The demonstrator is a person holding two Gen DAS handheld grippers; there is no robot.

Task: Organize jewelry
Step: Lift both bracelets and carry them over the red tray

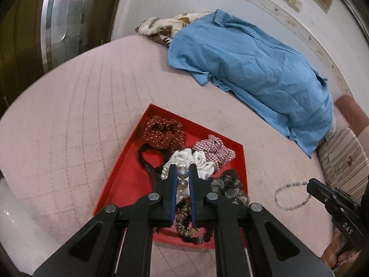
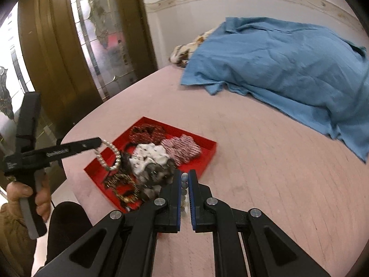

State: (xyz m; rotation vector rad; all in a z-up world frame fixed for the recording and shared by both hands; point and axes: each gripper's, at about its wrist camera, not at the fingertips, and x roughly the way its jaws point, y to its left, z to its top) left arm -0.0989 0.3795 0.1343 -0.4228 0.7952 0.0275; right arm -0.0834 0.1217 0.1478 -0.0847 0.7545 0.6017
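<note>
My left gripper (image 1: pixel 183 175) has its jaws clamped on a pearl bracelet (image 1: pixel 182 183), pearls stacked btwn the blue pads, held above the near part of the red tray (image 1: pixel 129 159). My right gripper (image 2: pixel 184 180) is closed on a grey bead bracelet (image 2: pixel 183 190), beads lined up in the narrow gap; it's off the tray's right edge, above the bed (image 2: pixel 265 173) (pink quilted cover).

Left wrist view shows what the right can't: the grey bead loop (image 1: pixel 291 196) hanging open from the right jaws, well clear of the tray. Right wrist view shows the pearl loop (image 2: pixel 109 155) dangling over the tray's left side, plus my left hand (image 2: pixel 30 196) on the handle.

In the tray: dotted maroon scrunchie (image 1: pixel 165 133), checked one (image 1: pixel 213 151), white one (image 1: pixel 198 159). Blue cloth (image 1: pixel 253 69) lies toward the bed's far edge.
</note>
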